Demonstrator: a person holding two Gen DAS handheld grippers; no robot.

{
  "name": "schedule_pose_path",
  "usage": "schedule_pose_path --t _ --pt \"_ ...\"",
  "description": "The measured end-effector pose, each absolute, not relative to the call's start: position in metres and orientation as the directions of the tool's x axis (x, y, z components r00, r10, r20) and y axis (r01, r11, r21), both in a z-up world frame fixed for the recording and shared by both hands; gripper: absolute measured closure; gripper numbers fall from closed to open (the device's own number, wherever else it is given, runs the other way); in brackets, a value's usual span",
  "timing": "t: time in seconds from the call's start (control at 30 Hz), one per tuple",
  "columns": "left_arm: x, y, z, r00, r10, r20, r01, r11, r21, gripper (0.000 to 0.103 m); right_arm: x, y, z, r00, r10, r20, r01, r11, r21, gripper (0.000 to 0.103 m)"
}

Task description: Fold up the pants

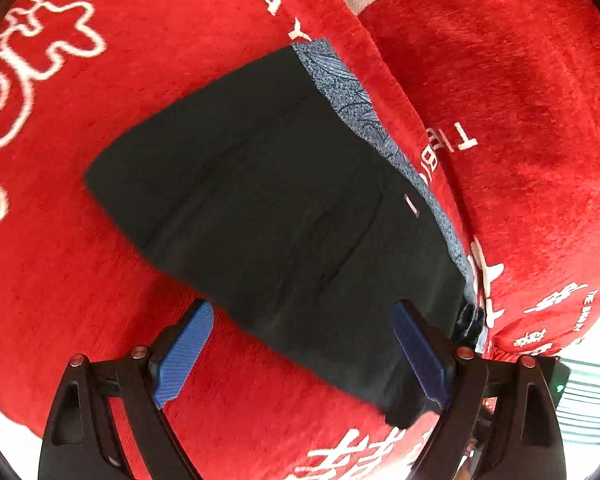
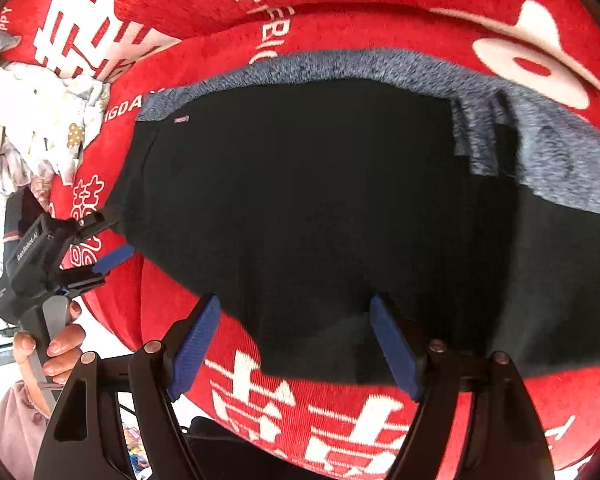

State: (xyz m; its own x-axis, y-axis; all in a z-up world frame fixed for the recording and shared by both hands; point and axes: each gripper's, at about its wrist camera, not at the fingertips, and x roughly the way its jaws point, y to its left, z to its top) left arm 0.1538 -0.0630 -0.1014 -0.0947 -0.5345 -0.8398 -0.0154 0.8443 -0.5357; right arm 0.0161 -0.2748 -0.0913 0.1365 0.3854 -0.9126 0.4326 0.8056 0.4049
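Note:
Black pants (image 1: 284,200) lie flat on a red cover (image 1: 100,160) with white print, a blue-grey fleecy lining (image 1: 340,84) showing along their far edge. My left gripper (image 1: 302,354) stands open over their near edge, with its right finger above a corner of the cloth. In the right wrist view the pants (image 2: 320,208) fill the middle, with the lining (image 2: 560,160) at the top and right. My right gripper (image 2: 296,346) is open over the near hem and presses on nothing. The left gripper (image 2: 108,238) shows at the pants' left edge, held by a hand (image 2: 62,344).
A raised red cushion (image 1: 532,120) borders the pants on the lining side. A heap of pale patterned cloth (image 2: 40,128) lies beyond the cover's left edge. The cover's rim (image 2: 112,328) drops off near the hand, and a pink sleeve (image 2: 16,420) shows below it.

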Motion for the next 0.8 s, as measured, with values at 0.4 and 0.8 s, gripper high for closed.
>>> schedule_pose_path --t 0.4,0.8 --pt "0.162 -0.072 -0.092 -0.009 -0.545 -0.839 0.047 0.838 -0.544 0.011 0.015 -0.272 -0.094 0.143 0.389 -0.910 0.406 0.816 0.413 0.021" --pt "0.147 -0.102 -0.070 0.192 -0.224 -0.956 0.299 0.941 -0.160 0.068 0.047 -0.287 -0.057 0.189 0.418 -0.889 0.378 0.804 0.459 0.020"
